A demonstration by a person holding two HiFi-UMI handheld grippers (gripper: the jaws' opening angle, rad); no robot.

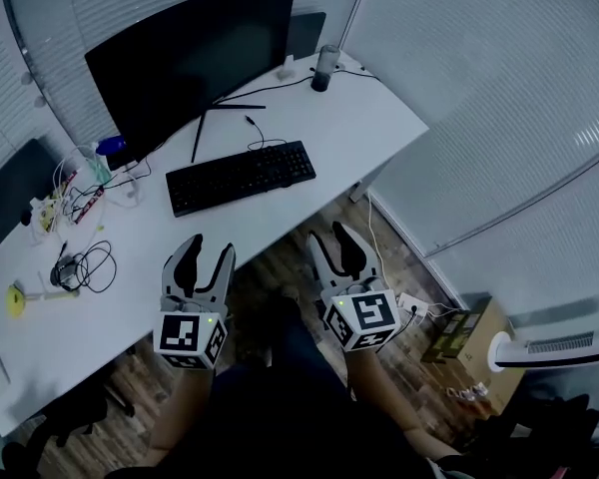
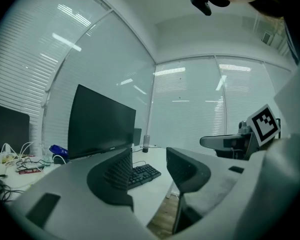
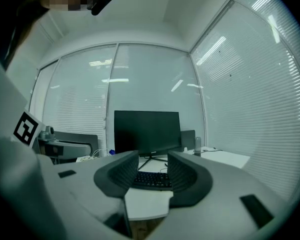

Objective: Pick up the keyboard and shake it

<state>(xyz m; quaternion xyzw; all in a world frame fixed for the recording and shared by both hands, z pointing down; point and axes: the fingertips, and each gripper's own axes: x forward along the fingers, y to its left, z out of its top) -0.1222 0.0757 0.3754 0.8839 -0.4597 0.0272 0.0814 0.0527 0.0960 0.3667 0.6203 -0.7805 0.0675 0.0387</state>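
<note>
Keyboard, flat black plastic, lies on the white tabletop; left tongs and right tongs hover spread, empty, short of it.

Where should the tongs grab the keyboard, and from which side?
Probably take the keyboard by its two short ends, left tongs on the left end, right tongs on the right, coming from the desk's front edge. It is long, flat and lies askew; its cable leaves the back edge.
</note>
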